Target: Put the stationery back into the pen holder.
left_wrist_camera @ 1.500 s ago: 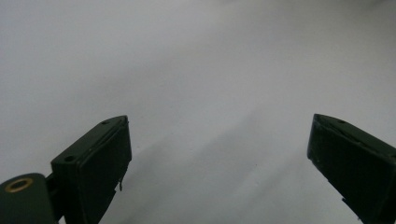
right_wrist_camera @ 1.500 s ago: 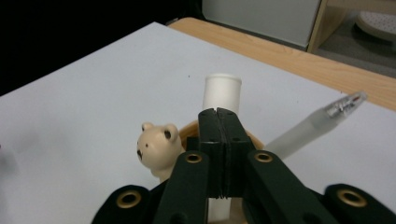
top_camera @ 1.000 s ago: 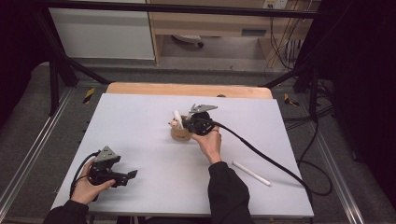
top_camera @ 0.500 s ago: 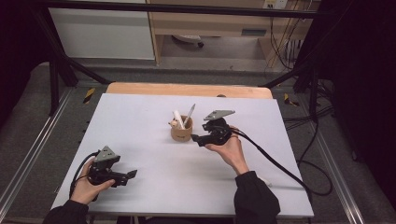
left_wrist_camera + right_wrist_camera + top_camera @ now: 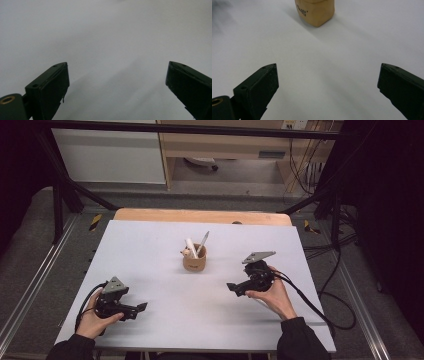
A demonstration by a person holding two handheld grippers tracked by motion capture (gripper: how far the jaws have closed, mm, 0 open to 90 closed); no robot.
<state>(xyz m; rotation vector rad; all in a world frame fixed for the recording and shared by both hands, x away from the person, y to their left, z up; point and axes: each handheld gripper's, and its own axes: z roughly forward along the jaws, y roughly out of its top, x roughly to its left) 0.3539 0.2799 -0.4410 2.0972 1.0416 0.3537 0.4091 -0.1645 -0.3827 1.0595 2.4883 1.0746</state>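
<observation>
White tabletop runs wide under both my hands, bare apart from one thing near its middle, which leaves me free room on either side. Behind it a strip of wooden board shows along the far edge. Next in size is the tan holder cup, upright near the table's centre, with a white marker and a slimmer grey pen leaning out of its mouth; they tilt because the cup props them only at the rim. In the right gripper view that cup sits ahead of my jaws and well apart from them. My right gripper points toward it from the right; its jaws have just been opening, stand wide, and nothing is between them, so I judge the pen delivered. My left gripper waits near the front left corner, jaws spread over bare table, kept clear of the work.
</observation>
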